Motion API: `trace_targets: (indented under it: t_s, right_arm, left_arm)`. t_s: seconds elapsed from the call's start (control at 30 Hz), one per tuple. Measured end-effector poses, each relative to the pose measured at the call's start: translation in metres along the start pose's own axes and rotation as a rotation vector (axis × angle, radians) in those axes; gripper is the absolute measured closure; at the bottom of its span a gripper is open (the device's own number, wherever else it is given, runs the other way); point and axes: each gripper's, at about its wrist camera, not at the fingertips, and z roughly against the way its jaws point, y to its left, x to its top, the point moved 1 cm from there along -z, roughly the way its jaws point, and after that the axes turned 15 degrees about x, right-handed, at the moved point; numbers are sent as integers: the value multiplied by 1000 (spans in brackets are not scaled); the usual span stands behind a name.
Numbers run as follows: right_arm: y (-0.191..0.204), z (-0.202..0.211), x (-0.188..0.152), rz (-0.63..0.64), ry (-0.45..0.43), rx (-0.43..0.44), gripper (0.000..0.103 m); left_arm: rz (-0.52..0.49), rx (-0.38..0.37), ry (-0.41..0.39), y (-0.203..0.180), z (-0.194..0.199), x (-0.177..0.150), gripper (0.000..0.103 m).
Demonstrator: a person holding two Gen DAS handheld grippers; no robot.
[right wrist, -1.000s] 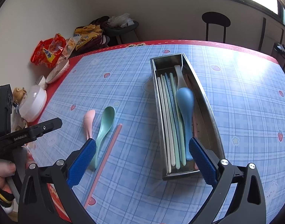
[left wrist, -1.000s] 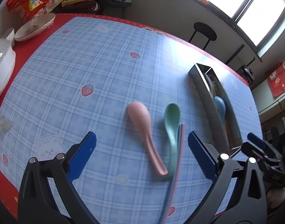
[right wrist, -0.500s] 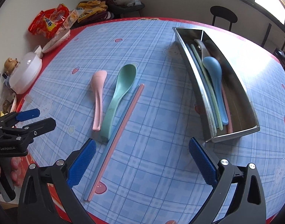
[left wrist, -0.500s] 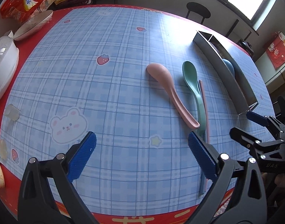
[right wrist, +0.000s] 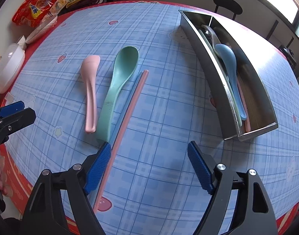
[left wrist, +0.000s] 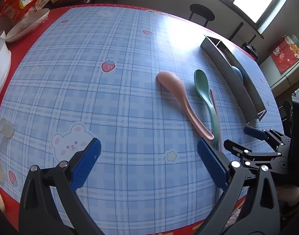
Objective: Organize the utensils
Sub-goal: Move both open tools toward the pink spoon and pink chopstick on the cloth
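On the blue checked tablecloth (right wrist: 169,101), a pink spoon (right wrist: 89,90), a green spoon (right wrist: 118,84) and a pink chopstick (right wrist: 127,109) lie side by side left of centre in the right wrist view. The metal tray (right wrist: 255,90) at right holds a blue spoon (right wrist: 230,68). The right gripper (right wrist: 149,164) is closing on nothing, its left pad beside the chopstick. The left gripper (left wrist: 148,160) stands spread wide and empty.

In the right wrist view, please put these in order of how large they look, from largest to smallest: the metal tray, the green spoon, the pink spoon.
1. Metal tray, clearly the largest.
2. Green spoon, longer with a wider bowl.
3. Pink spoon, the smallest.

The spoons lie side by side, similarly near the camera, so their order seems sure.
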Motion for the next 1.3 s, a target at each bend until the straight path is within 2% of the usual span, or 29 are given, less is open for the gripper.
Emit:
trace_targets:
  t_s: [0.2, 0.3, 0.7, 0.83, 1.0, 1.07, 1.17, 1.3]
  right_arm:
    - [0, -6, 3, -20, 4, -51, 32]
    - [-2, -7, 4, -44, 1, -42, 32]
    - [5, -10, 4, -12, 2, -44, 34]
    - [10, -15, 2, 7, 26, -42, 43]
    - [9, -15, 1, 7, 12, -19, 47]
    - [8, -13, 1, 6, 3, -21, 55]
    - [3, -11, 1, -11, -8, -18, 61]
    - [0, -10, 3, -16, -16, -10, 62]
  left_arm:
    - [-14, -23, 6, 2, -7, 6, 6]
    - [-21, -31, 10, 3, -11, 10, 6]
    - [-17, -59, 31, -3, -22, 10, 6]
    - [1, -63, 45, -3, -25, 6, 6]
    - [12, -58, 52, -2, -25, 4, 6]
    - [19, -65, 56, -2, -25, 5, 6]
    - [39, -97, 53, -3, -25, 8, 6]
    - [64, -155, 35, -12, -28, 22, 8]
